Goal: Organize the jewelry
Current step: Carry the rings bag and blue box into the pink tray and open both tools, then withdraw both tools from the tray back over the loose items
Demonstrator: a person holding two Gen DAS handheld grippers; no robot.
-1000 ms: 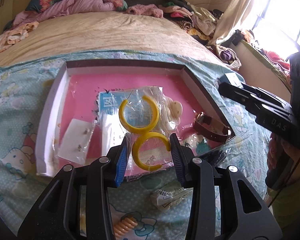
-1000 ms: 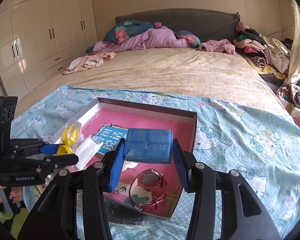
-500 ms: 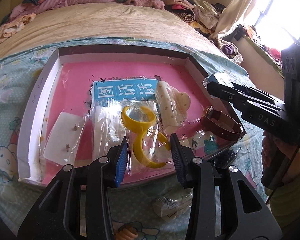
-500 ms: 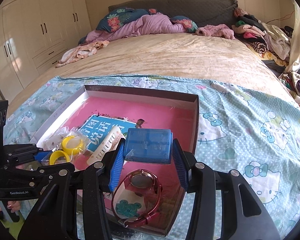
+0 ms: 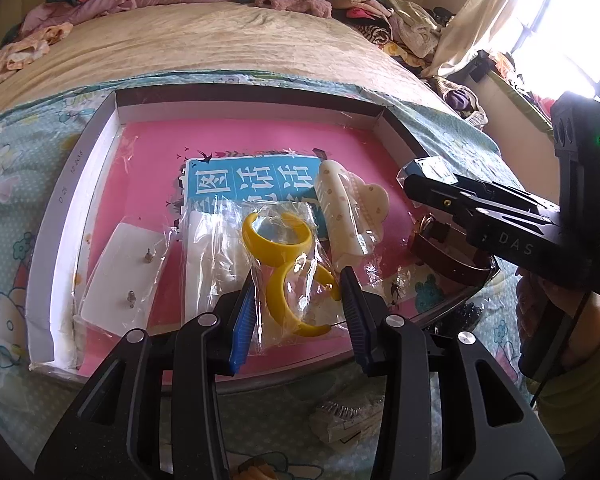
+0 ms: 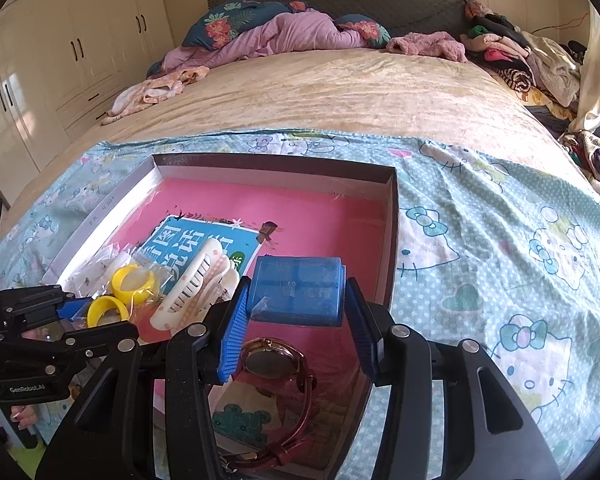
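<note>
Over the pink-lined tray [image 5: 72, 184], now lowering the bagged yellow hoop earrings [image 5: 288, 264] closer to its floor than a second ago, left hand-held gripper [image 5: 296, 312] clamping the bag; likely nearing release. Beside, right hand-held gripper [image 6: 296, 320] gripping the blue case [image 6: 296, 292], hovering above the watch [image 6: 278, 364].

Daylight floods in from my blown-out window [image 5: 572, 40]. Both views are sharp. Fisheye bends the edges, with dark corners.
</note>
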